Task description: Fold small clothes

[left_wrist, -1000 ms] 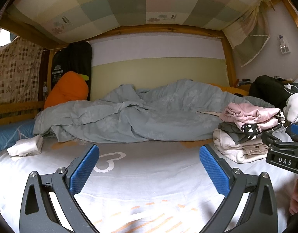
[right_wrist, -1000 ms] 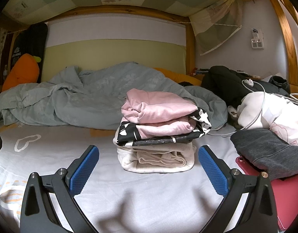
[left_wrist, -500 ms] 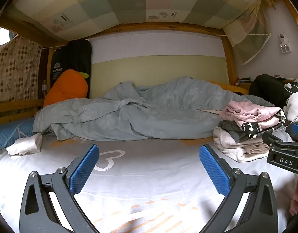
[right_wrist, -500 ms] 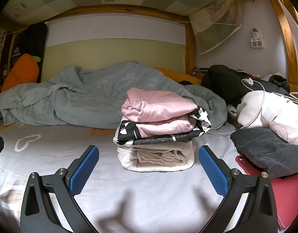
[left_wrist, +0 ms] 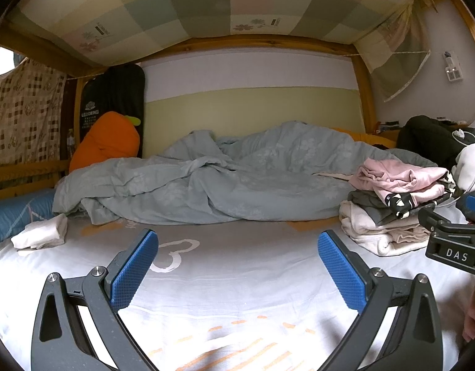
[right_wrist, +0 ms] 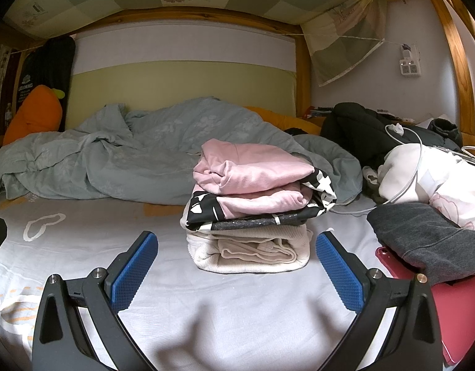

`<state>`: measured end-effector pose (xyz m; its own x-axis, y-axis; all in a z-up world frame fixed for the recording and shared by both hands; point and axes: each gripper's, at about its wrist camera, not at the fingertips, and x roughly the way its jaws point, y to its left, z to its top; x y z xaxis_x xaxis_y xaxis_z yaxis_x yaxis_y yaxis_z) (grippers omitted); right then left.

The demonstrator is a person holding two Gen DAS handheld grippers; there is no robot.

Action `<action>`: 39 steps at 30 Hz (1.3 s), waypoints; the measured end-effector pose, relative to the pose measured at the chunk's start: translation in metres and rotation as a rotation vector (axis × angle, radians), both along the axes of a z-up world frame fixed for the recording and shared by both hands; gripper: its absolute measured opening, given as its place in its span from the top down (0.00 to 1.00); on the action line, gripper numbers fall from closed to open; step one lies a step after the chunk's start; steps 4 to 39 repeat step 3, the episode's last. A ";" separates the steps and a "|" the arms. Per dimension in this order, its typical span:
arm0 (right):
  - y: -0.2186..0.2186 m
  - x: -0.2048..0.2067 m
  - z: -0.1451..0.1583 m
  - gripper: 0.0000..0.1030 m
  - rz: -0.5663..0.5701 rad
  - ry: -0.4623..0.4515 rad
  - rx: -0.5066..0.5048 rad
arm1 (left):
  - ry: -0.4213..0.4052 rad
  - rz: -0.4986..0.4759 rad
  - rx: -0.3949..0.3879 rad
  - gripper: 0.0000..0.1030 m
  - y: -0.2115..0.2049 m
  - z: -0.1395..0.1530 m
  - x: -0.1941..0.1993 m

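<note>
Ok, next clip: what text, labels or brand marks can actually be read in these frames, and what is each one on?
"DAS": white letters on the black body of the right gripper, seen from the left wrist.
"LEAOKING", as best it reads: white print on the black bag behind the carrot plush; smaller lines below are blurred.
Dark tags on the checked canopy: too small to read.

A neat stack of folded clothes (right_wrist: 250, 210) sits on the bed: cream knit at the bottom, a black-and-white piece in the middle, pink tops above. Far left, a small white garment (left_wrist: 41, 235) lies crumpled.
</note>
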<state>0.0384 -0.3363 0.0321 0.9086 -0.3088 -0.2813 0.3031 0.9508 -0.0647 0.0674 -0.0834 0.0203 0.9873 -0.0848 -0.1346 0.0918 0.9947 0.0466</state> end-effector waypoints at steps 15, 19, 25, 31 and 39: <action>-0.002 0.001 -0.002 0.01 0.001 0.009 0.014 | -0.002 0.000 -0.001 0.00 0.001 0.001 0.000; -0.002 0.001 -0.002 0.01 0.001 0.009 0.014 | -0.002 0.000 -0.001 0.00 0.001 0.001 0.000; -0.002 0.001 -0.002 0.01 0.001 0.009 0.014 | -0.002 0.000 -0.001 0.00 0.001 0.001 0.000; -0.002 0.001 -0.002 0.01 0.001 0.009 0.014 | -0.002 0.000 -0.001 0.00 0.001 0.001 0.000; -0.002 0.001 -0.002 0.01 0.001 0.009 0.014 | -0.002 0.000 -0.001 0.00 0.001 0.001 0.000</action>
